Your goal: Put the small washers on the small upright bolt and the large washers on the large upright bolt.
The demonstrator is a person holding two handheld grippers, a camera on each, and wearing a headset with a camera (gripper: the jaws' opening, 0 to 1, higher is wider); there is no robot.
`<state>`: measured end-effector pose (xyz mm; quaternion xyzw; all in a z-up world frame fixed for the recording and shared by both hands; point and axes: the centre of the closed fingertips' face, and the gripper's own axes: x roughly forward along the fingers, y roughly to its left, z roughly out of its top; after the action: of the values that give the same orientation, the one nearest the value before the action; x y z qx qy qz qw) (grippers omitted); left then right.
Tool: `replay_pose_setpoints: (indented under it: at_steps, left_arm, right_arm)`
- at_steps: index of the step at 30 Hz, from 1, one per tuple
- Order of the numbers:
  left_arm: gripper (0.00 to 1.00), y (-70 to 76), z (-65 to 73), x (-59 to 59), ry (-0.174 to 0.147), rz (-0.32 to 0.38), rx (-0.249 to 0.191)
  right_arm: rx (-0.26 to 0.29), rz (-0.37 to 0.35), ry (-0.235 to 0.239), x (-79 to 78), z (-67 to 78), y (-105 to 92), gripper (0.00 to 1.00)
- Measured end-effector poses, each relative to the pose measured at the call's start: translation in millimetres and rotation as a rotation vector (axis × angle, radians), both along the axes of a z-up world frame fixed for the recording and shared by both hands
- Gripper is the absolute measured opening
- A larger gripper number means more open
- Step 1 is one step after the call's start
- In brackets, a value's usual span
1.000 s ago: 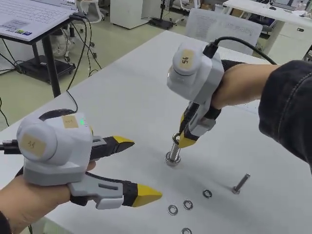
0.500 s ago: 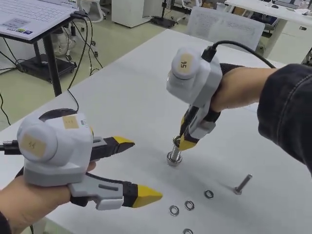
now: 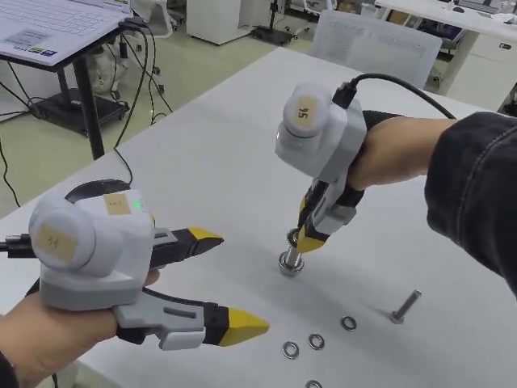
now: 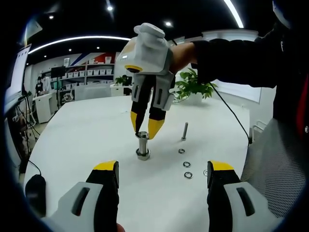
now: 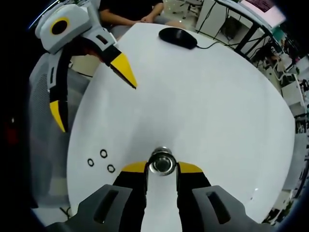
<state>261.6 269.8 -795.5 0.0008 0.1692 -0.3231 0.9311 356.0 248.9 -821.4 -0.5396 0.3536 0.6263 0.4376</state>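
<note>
The large bolt [image 3: 290, 260] stands upright mid-table on its hex head. My right gripper [image 3: 301, 240] points down at the bolt's top, its jaws narrow around a large washer [image 5: 162, 162] at the tip of the thread. The small bolt [image 3: 403, 306] stands to the right. Several small washers [image 3: 316, 341] lie loose on the table in front of it. At the near left, my left gripper [image 3: 230, 280] hovers open and holds nothing. From the left gripper view, the right gripper [image 4: 146, 128] sits over the large bolt [image 4: 143, 145], with the small bolt [image 4: 185, 131] behind.
A black mouse [image 5: 177, 37] lies on the white table [image 3: 218, 153] behind my left gripper. A laptop on a stand [image 3: 48, 28] with hanging cables is off the table's left edge. A chair [image 3: 376, 44] stands at the far end.
The right gripper stays at the top of the large bolt, perhaps slightly lower. The left gripper has not moved. The picture has shifted a little.
</note>
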Motion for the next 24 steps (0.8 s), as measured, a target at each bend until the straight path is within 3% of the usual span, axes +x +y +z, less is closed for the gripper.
replay_pose_setpoints:
  at_steps: [17,24]
  left_arm:
    - [0.74,2.2,-2.1,-0.8,0.004,0.007,-0.003]
    - [0.74,2.4,-3.3,-0.6,0.006,0.008,-0.004]
  right_arm:
    - [-0.014,-0.007,0.012,6.5,-15.2,1.7,0.23]
    - [-0.022,-0.004,0.012,-1.7,-19.6,-0.4,0.23]
